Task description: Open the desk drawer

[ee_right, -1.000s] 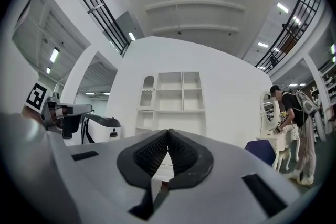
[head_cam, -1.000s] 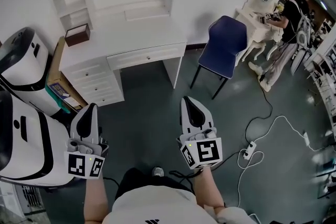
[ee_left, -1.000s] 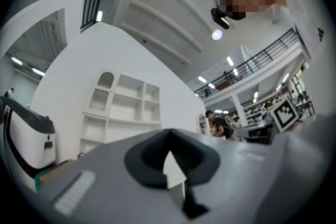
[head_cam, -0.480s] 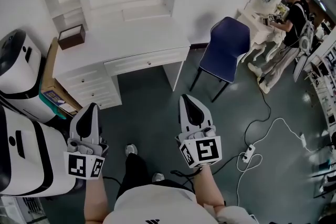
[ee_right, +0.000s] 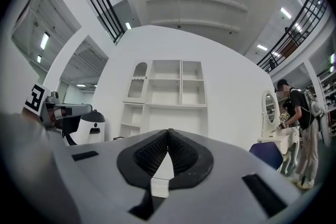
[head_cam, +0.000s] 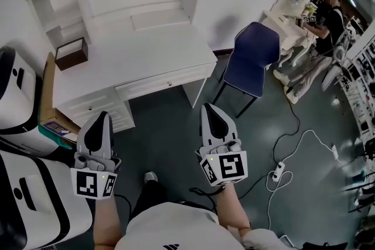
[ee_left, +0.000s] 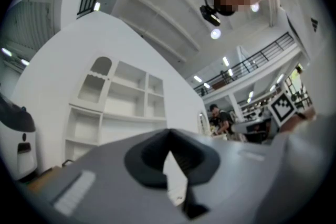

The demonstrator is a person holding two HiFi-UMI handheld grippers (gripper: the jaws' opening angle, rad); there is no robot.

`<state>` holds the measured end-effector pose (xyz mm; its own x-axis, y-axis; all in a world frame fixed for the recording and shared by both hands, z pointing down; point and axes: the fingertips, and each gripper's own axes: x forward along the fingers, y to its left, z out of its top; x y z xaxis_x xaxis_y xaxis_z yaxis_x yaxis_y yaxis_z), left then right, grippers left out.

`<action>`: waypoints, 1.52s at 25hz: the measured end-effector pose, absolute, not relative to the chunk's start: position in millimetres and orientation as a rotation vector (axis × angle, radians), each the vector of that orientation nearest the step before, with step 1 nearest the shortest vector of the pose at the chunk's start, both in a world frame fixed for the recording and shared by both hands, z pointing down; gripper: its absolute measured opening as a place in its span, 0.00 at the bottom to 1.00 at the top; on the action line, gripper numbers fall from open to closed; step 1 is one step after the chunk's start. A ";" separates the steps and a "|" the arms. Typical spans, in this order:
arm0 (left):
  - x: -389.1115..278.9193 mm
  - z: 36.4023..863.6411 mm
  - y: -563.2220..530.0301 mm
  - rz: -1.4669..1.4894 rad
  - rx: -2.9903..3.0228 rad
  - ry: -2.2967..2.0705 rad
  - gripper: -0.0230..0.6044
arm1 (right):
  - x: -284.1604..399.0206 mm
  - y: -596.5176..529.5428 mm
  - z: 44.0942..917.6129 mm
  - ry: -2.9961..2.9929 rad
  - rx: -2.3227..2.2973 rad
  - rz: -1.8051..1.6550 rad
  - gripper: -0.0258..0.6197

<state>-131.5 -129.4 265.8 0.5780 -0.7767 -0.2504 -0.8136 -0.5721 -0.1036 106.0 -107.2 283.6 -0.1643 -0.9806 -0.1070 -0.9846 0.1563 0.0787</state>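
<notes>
1. Closest in, the left gripper and right gripper ride side by side. The left fingers are pressed together on nothing, and the right fingers are the same.
2. Here's the change: within 1 second the person has walked forward, and the white table now sits nearer and larger in the head view. Still the approach, I'd say, with both grippers well short of it.
3. The desk drawer runs under the table's front edge and is fully shut, so its contents are hidden. Its small knob is untouched, and those fingers will need to part to take it.
4. Under the table's left end, the small drawers are all shut.
5. At the back left corner sits a brown box, too dark inside to read.
6. Farthest off, the shelf compartments look bare.
</notes>
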 end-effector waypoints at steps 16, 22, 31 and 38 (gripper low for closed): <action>-176.2 269.6 -230.6 0.293 -2.666 1.245 0.05 | 63.2 -193.4 279.5 2.319 -2.119 0.223 0.04; -185.6 276.6 -248.1 0.290 -2.684 1.238 0.05 | 56.5 -213.9 287.7 2.329 -2.146 0.199 0.04; -184.0 299.3 -264.2 0.258 -2.736 1.237 0.05 | 60.0 -237.6 346.1 2.377 -2.181 -0.046 0.04; -175.8 315.4 -272.9 0.234 -2.738 1.277 0.05 | 71.8 -260.1 410.8 2.447 -2.194 -0.299 0.04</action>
<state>-175.8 -272.9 315.4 0.6340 -0.7507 -0.1856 -0.7678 -0.6397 -0.0355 71.8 -260.1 410.8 -0.1090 -0.9655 0.2366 -0.9940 0.1052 -0.0286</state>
